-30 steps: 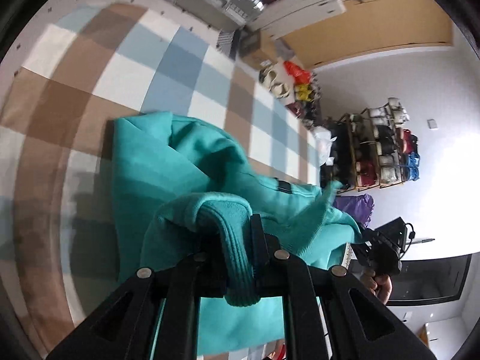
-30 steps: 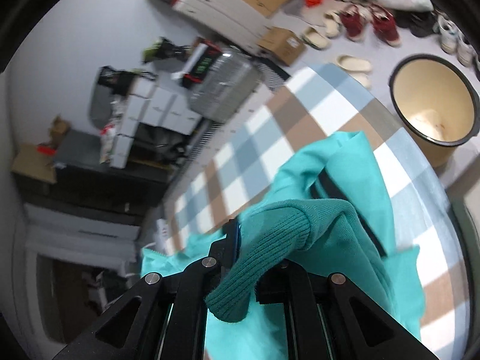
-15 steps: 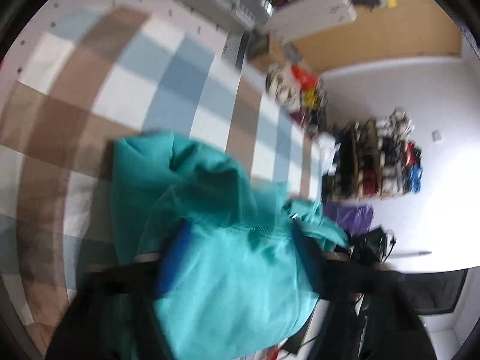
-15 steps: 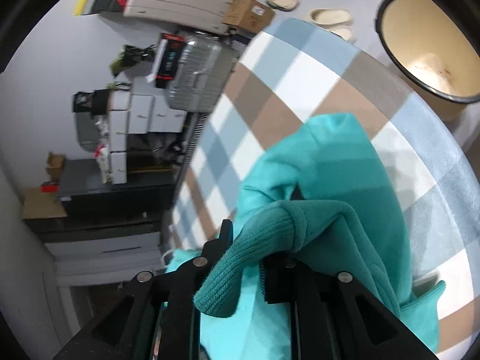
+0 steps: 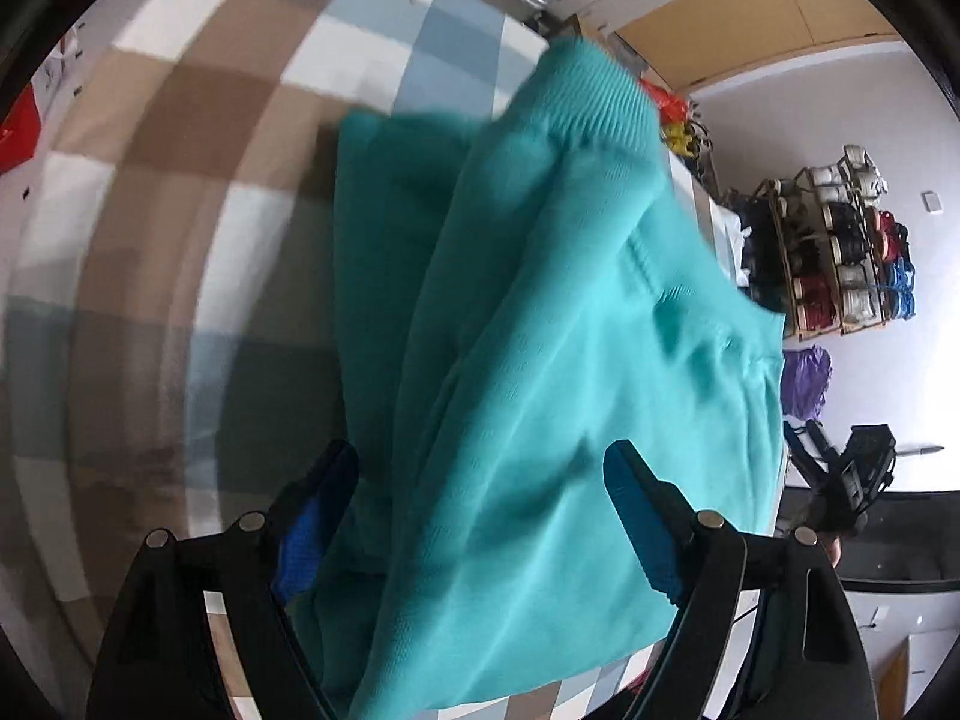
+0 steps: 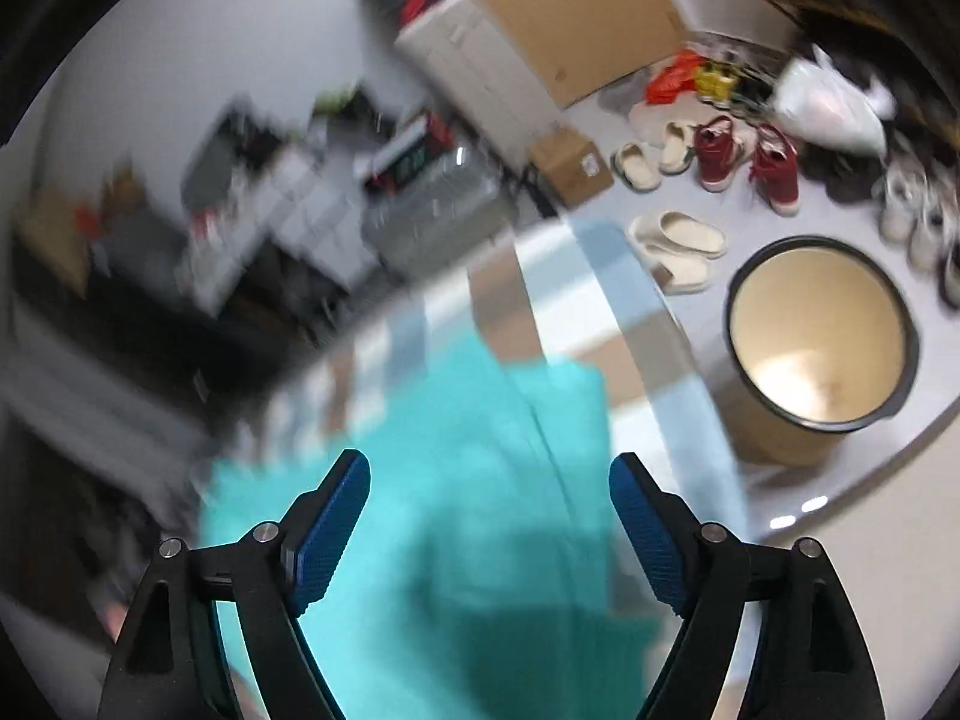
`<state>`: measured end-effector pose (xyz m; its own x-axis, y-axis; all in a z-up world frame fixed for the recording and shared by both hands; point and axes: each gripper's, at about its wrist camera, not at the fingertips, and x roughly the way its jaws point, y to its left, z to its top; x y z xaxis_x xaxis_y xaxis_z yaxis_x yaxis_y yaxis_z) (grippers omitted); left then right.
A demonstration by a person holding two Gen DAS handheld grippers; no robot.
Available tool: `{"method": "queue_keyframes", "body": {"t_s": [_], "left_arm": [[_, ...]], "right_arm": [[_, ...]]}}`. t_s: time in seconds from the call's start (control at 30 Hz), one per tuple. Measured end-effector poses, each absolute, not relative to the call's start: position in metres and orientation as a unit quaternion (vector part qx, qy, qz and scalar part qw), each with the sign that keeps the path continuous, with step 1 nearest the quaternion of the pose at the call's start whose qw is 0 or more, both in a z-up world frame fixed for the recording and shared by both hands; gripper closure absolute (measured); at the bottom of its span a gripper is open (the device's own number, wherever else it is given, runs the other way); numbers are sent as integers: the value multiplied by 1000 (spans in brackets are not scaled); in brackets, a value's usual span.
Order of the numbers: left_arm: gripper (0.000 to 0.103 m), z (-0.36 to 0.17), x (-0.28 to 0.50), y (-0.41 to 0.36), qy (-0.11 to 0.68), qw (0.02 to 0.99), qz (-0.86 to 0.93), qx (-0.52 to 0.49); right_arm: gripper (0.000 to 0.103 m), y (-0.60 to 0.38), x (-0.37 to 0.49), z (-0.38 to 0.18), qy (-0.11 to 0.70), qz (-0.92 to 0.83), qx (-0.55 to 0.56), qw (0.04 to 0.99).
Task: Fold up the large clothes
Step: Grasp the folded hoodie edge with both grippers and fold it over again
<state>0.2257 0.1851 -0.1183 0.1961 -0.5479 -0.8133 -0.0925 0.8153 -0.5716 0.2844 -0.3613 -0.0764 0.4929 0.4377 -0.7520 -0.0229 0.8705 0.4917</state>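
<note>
Teal sweatshirt (image 5: pixel 540 360) heaped in soft folds on the checked cloth (image 5: pixel 180 120), ribbed cuff (image 5: pixel 594 96) up at 12 o'clock, left gripper (image 5: pixel 480 516) spread wide, released, right gripper (image 6: pixel 489 516) jaws just opened, nothing pinched, garment (image 6: pixel 480 480) blurred beneath, round bin (image 6: pixel 822 330) at 3 o'clock

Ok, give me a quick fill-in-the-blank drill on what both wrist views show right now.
1. The garment on the checked cloth is coloured ____.
2. The jaws of the left gripper stand ____.
3. The right gripper grips ____.
4. The round bin stands on the ____.

Missing: teal; open; nothing; floor
</note>
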Motion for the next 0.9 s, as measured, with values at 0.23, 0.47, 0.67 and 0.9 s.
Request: {"method": "queue_keyframes", "body": {"t_s": [0.23, 0.47, 0.67, 0.9], "left_arm": [[76, -98, 220, 178, 605, 752, -155, -210], [83, -88, 223, 192, 580, 761, -163, -240], [69, -128, 226, 208, 578, 745, -156, -296], [23, -84, 195, 236, 548, 802, -96, -218]], "right_arm": [[89, -329, 267, -92, 511, 134, 137, 838], [90, -326, 268, -56, 456, 101, 92, 879], [88, -307, 291, -115, 502, 58, 40, 862], [48, -343, 266, -93, 494, 78, 106, 859]]}}
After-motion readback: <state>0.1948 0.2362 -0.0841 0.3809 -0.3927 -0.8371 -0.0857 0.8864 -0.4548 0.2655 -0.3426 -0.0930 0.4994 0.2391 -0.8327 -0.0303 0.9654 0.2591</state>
